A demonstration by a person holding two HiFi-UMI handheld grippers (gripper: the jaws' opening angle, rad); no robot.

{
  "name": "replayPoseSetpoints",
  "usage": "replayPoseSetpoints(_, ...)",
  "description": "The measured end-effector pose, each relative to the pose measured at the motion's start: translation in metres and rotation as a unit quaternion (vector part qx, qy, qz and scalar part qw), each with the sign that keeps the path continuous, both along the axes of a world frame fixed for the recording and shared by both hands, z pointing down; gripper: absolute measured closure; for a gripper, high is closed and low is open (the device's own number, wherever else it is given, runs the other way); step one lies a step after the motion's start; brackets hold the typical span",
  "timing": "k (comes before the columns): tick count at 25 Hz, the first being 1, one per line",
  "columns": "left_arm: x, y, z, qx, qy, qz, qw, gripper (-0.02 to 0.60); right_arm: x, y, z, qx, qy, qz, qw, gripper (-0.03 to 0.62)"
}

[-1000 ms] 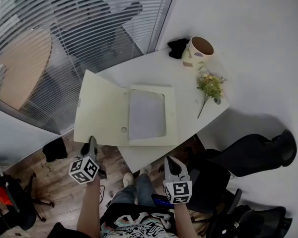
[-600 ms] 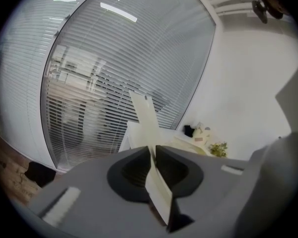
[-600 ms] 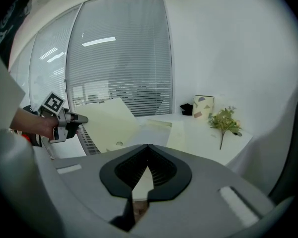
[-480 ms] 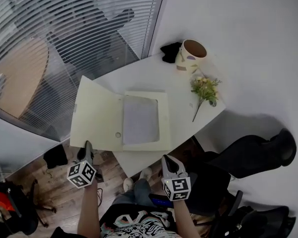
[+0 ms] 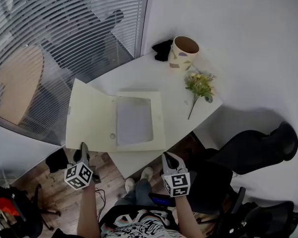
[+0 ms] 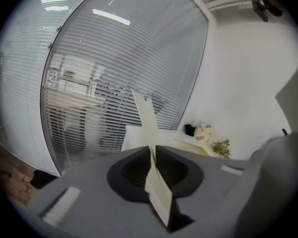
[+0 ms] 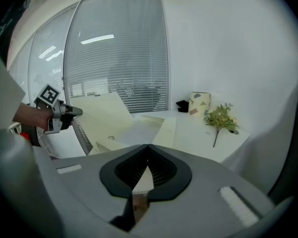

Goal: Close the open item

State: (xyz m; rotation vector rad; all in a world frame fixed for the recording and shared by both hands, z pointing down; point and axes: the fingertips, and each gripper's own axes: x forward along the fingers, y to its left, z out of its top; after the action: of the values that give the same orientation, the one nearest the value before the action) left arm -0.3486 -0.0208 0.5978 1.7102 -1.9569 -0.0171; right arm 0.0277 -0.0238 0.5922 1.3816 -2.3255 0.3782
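1. Your left gripper is clamped on the near edge of the open folder, on its raised cover.
2. Your right gripper has its jaws pressed together with nothing between them; the folder lies ahead and to its left on the table.

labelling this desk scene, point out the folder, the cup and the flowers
folder (image 5: 89, 118): head view, open left flap
cup (image 5: 179, 58): head view, side wall
flowers (image 5: 198, 82): head view, blossoms

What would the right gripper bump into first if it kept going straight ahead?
Most likely the right gripper meets the open folder's near edge on the table, though depth is unclear.
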Motion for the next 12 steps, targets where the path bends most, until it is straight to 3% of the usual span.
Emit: replayPoseSetpoints(12, 0.015, -0.012, -0.013, 0.005, -0.037, 0.015, 0.9992, 0.499, 0.018, -0.01, 0.047, -0.046, 0.017, -0.015, 0.999, 0.591)
